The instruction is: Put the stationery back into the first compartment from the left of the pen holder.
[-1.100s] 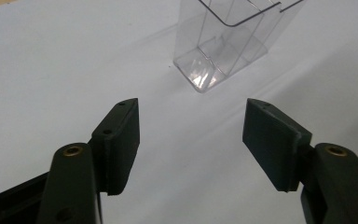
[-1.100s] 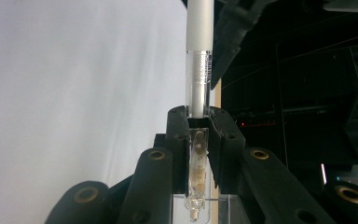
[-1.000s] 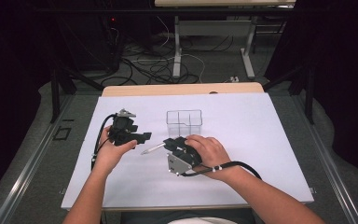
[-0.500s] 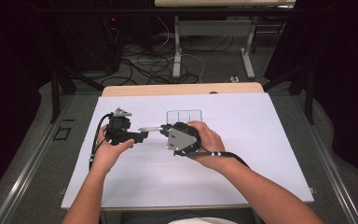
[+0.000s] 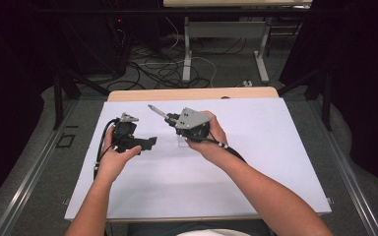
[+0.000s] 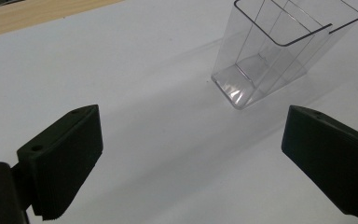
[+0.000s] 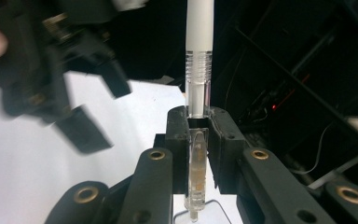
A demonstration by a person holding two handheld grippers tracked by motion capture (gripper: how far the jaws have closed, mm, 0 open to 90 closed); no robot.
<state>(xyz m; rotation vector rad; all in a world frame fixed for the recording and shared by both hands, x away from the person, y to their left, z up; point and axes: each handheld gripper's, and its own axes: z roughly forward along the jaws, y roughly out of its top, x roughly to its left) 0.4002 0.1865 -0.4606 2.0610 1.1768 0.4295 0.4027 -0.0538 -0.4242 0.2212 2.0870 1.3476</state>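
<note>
1. White sheeting covers the table (image 5: 275, 162), with a dark room of cables and desk legs beyond it.
2. At left, the left gripper (image 5: 147, 143) is held just above the sheet, its jaws having just been opening and now standing wide with nothing between them; its own view shows bare sheet in the gap and the clear plastic holder (image 6: 279, 51) upright ahead, well apart from both pads.
3. At centre, the right gripper (image 5: 170, 119) is lifted off the table, its jaws clamped on a pen (image 7: 198, 93).
4. The pen (image 5: 156, 110) juts up and leftward from the jaws, gripped at its clear lower barrel, the white shaft projecting free.
5. Judged by looks, the pen is light, stiff and smooth, likely to pivot or slip; a hold nearer mid-barrel would steady it.
</note>
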